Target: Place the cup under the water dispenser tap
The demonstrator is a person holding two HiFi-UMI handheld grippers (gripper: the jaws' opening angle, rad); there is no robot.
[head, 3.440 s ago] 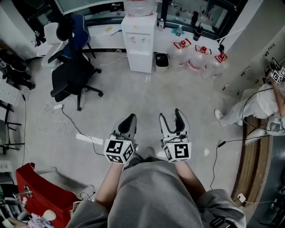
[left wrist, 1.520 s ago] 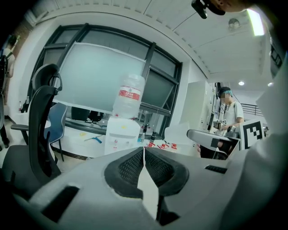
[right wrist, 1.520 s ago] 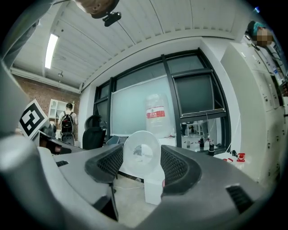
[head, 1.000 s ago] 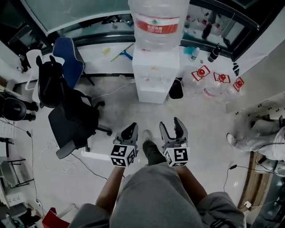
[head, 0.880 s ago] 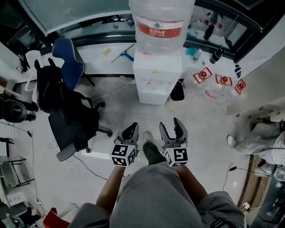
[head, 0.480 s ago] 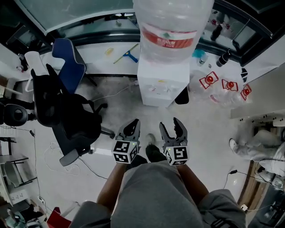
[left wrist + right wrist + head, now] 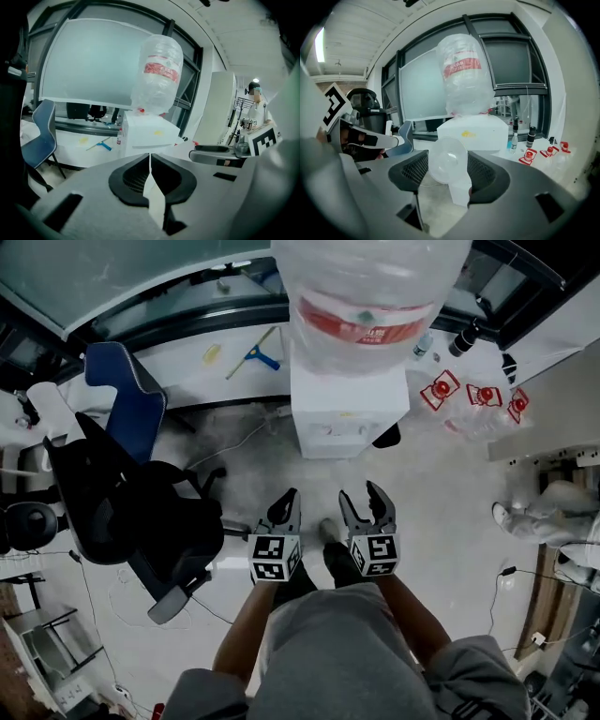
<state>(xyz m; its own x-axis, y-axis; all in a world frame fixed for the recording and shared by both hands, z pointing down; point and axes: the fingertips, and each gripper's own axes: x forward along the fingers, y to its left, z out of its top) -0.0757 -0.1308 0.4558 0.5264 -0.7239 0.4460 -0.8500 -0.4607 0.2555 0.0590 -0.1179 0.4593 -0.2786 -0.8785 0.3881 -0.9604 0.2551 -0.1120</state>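
A clear plastic cup (image 7: 446, 160) sits on its side between the pads of my right gripper (image 7: 453, 174), which is shut on it. In the head view the right gripper (image 7: 367, 503) is held out low in front of the person, its jaws apart around the barely visible cup. My left gripper (image 7: 286, 506) hangs beside it, and in its own view the left gripper (image 7: 150, 164) shows its jaws together with nothing held. Ahead stands the white water dispenser (image 7: 345, 414) with a big clear bottle (image 7: 373, 294) on top. The dispenser (image 7: 477, 133) is a short way beyond both grippers.
A black office chair (image 7: 127, 517) stands left of the path, with a blue chair (image 7: 124, 395) behind it. Red-capped water jugs (image 7: 469, 395) sit to the dispenser's right. A person in white (image 7: 553, 514) crouches at the right edge. Cables lie on the floor at the left.
Both grippers have moved forward towards the dispenser, which now looms larger and closer in the head view. The black chair has slid back and left. Neither grip has changed.
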